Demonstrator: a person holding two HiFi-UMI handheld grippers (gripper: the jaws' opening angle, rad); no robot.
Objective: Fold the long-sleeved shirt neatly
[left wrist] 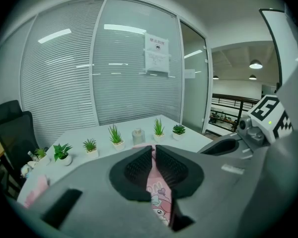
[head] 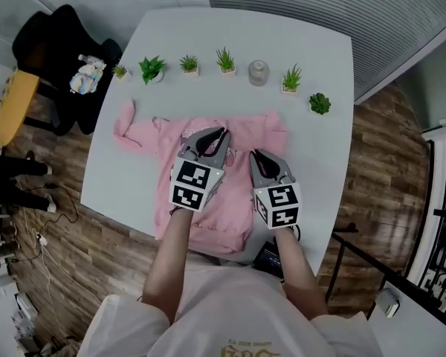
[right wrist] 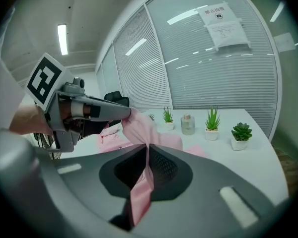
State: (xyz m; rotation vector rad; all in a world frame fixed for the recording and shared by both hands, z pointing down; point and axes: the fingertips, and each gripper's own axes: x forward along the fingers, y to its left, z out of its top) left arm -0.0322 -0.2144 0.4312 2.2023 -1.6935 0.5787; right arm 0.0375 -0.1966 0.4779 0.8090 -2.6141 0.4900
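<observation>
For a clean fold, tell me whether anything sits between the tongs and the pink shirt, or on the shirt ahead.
Nothing visible does. The left tongs and right tongs are shut on the pink shirt. The potted plants and glass bottle stand beyond it, at the far edge of the table.

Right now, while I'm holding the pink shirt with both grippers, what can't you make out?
- Head view: middle of the pink shirt, covered by the left gripper and right gripper.
- Left gripper view: the shirt's cartoon print, mostly behind the jaws.
- Both gripper views: wording on the window notice, too small.
</observation>
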